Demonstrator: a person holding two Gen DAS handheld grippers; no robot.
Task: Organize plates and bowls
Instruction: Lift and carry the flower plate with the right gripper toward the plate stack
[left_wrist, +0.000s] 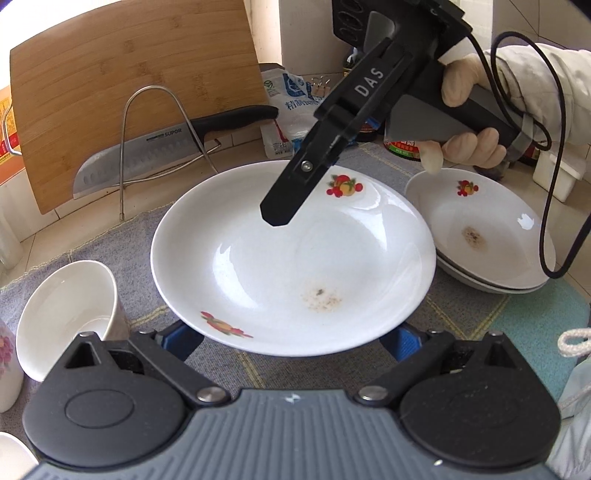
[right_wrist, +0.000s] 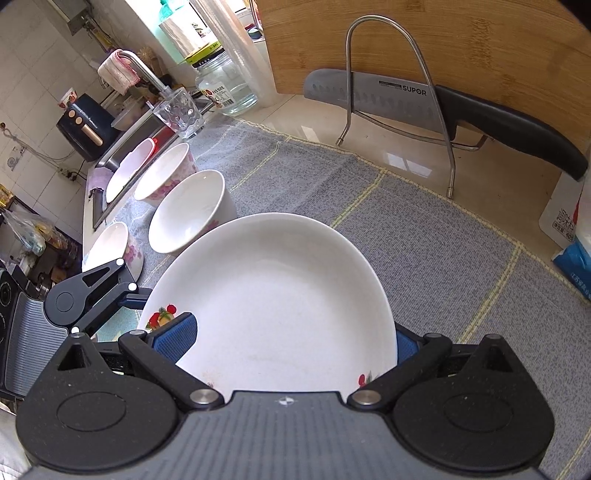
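A white deep plate (left_wrist: 291, 258) with fruit decals and a brown smudge sits in the middle of the grey mat (left_wrist: 229, 369). My left gripper (left_wrist: 291, 339) stands open at its near rim, and its blue pads (left_wrist: 181, 339) reach under the edge. My right gripper (left_wrist: 280, 210) comes in from the far right over the plate's far side. In the right wrist view, the plate (right_wrist: 280, 295) passes between the open right gripper (right_wrist: 291, 339): one blue pad (right_wrist: 177, 336) lies over the rim and the other is behind it. The left gripper (right_wrist: 125, 299) shows at the plate's left edge.
Two stacked plates (left_wrist: 480, 236) sit at the right. White bowls (right_wrist: 184, 214) (right_wrist: 162, 173) (right_wrist: 110, 251) line the mat's left side, beside a sink (right_wrist: 125, 170). A knife (right_wrist: 369, 92) in a wire rack (right_wrist: 436, 110) and a cutting board (right_wrist: 443, 37) stand behind.
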